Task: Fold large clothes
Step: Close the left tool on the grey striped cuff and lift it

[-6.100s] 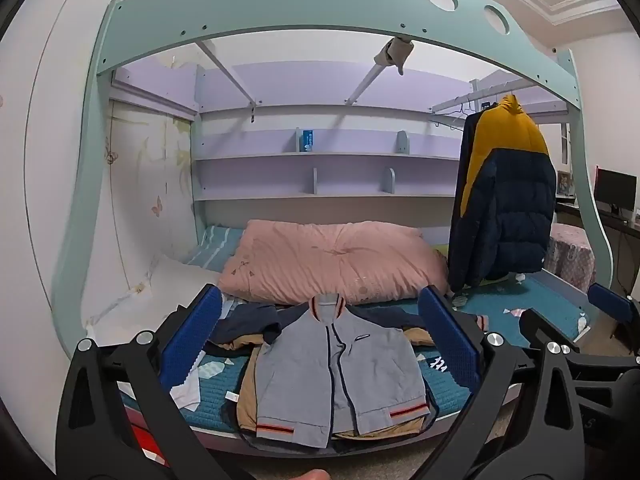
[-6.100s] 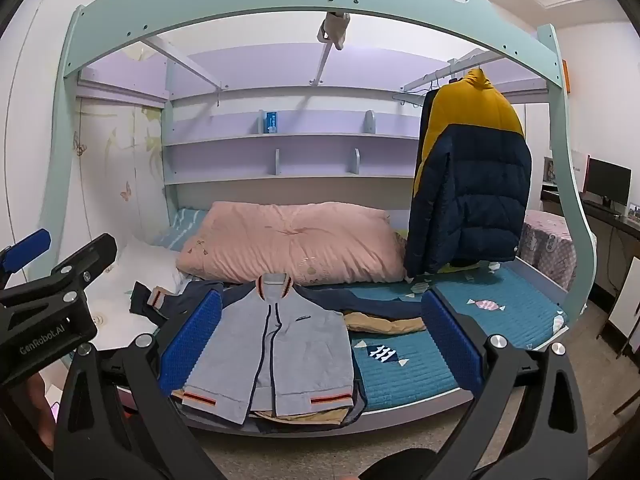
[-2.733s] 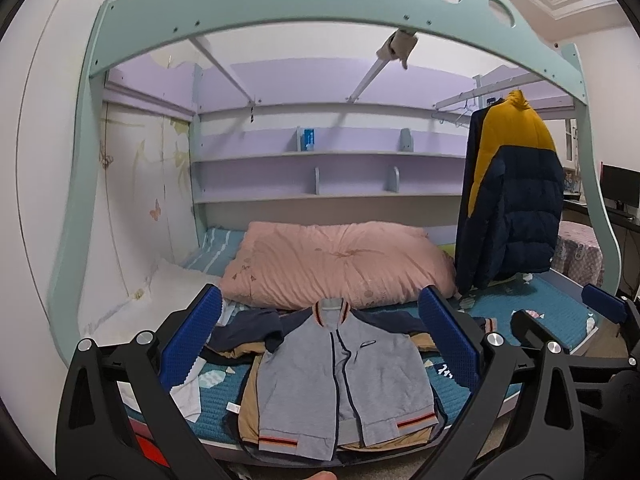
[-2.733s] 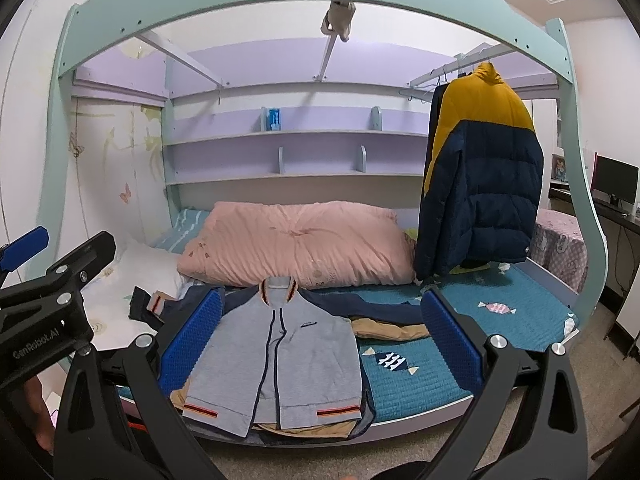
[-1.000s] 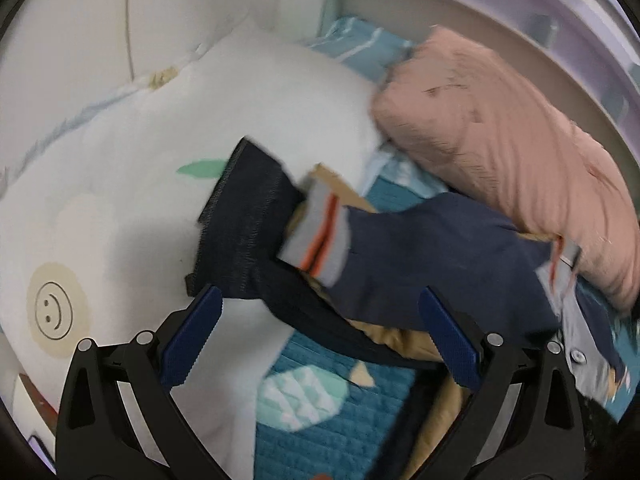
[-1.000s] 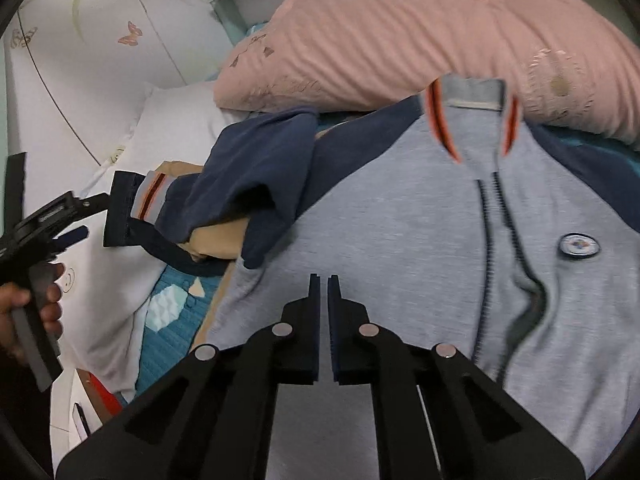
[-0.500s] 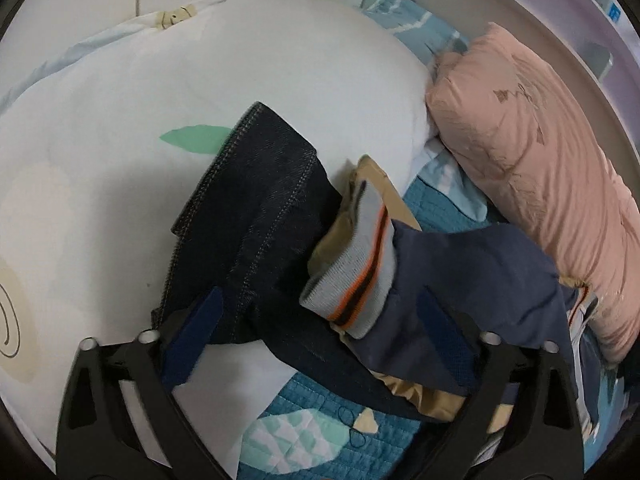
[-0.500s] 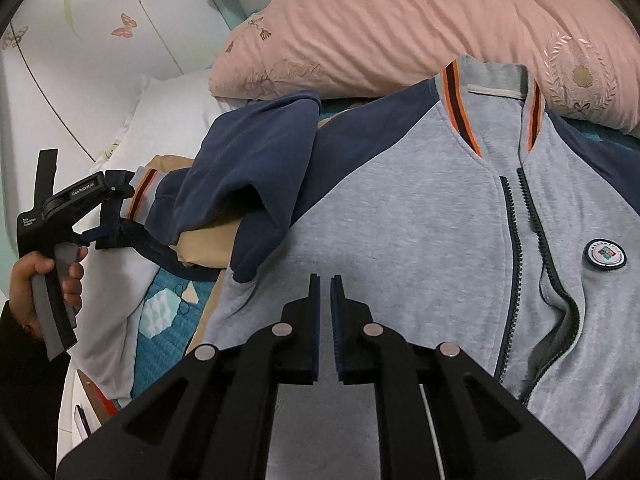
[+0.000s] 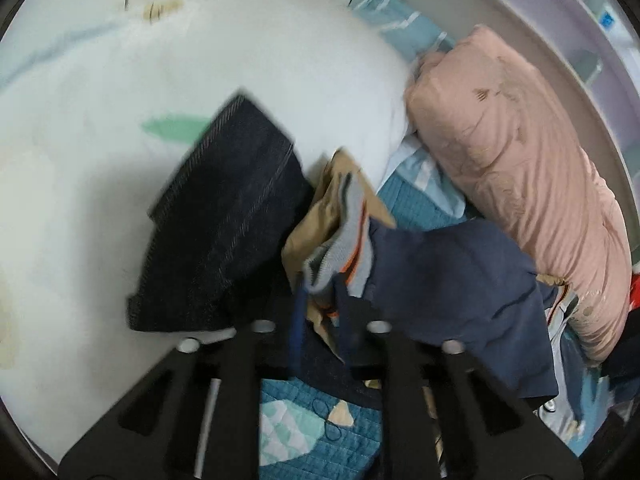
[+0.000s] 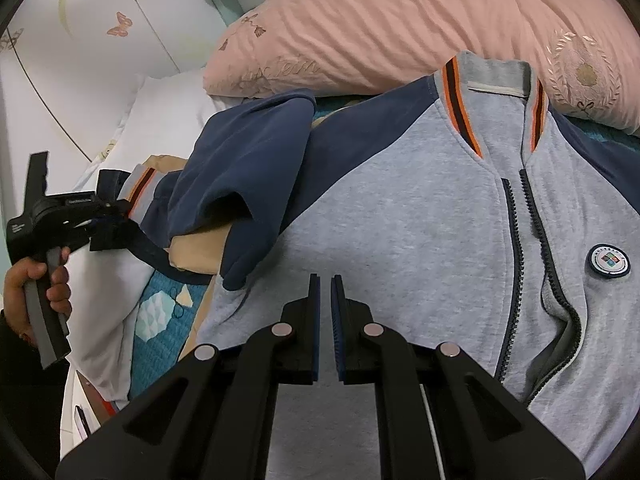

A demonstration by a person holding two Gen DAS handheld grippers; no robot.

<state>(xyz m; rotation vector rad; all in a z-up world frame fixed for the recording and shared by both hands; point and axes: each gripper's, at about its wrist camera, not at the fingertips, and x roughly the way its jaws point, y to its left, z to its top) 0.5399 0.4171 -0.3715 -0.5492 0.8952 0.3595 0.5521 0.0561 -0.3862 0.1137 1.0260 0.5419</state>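
Note:
A grey zip jacket (image 10: 400, 220) with navy sleeves and an orange-striped collar lies flat on the bed. Its left sleeve (image 9: 452, 280) is bunched over a tan garment (image 9: 320, 216). The sleeve's grey, orange-striped cuff (image 9: 344, 236) sits between the pads of my left gripper (image 9: 320, 304), whose jaws are closing and pinch it. In the right wrist view that left gripper (image 10: 100, 220) shows at the far left, held by a hand (image 10: 36, 280). My right gripper (image 10: 325, 300) is shut with nothing in it, low over the jacket's grey front near the armpit.
Dark jeans (image 9: 224, 232) lie under the sleeve, across a white pillow (image 9: 200, 60). A big pink duvet (image 10: 400, 20) runs along the wall behind the collar. A teal quilt (image 9: 312, 432) covers the mattress. The butterfly-patterned wall (image 10: 100, 20) closes the left side.
My left gripper came down to the cuff and went from wide open to pinching it. The right gripper stayed shut and edged a little further over the jacket.

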